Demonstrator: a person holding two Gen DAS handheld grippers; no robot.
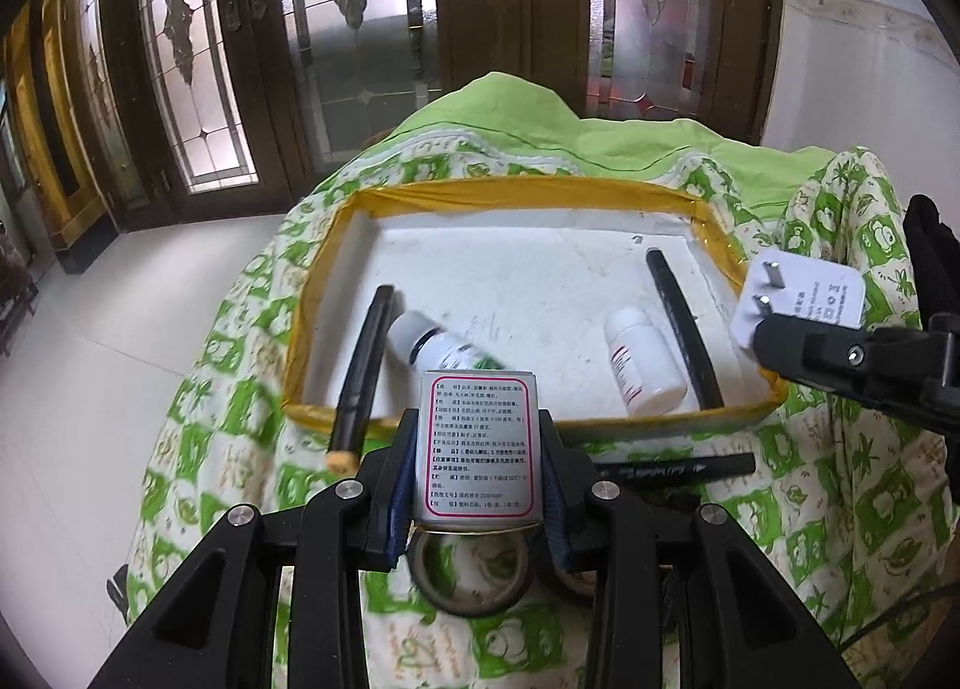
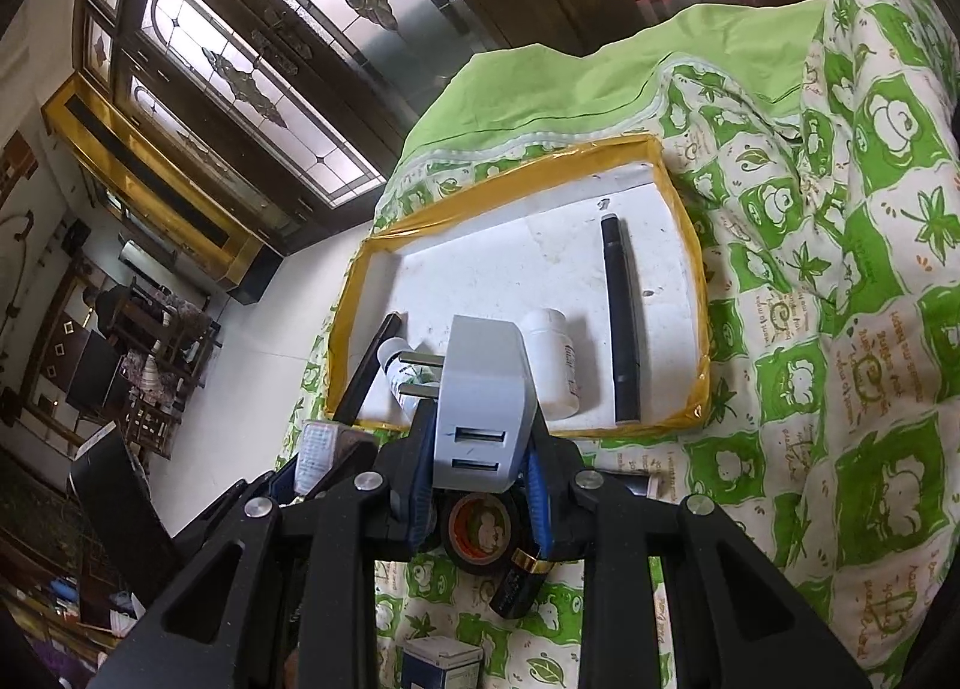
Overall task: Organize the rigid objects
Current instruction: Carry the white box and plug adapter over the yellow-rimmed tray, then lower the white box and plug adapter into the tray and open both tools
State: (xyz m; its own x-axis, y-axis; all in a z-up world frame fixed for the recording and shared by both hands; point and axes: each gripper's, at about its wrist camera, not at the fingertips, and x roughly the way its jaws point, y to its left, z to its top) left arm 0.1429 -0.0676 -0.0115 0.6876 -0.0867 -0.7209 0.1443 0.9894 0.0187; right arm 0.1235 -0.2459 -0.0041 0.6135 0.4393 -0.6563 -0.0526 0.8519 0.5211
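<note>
Blue-padded left fingers [image 1: 414, 449] pinch flat printed medicine box [image 1: 477, 443].

Leaded-glass wooden doors [image 1: 336, 47], white tiled floor [image 1: 114, 329].

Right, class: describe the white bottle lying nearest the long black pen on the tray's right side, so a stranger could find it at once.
Find the shallow white tray with yellow-taped edges on the green patterned quilt. Towards its right end lies a small white bottle, just left of a long black pen. Unlike the other bottle, it is all white with a red-printed label, not green.
</note>
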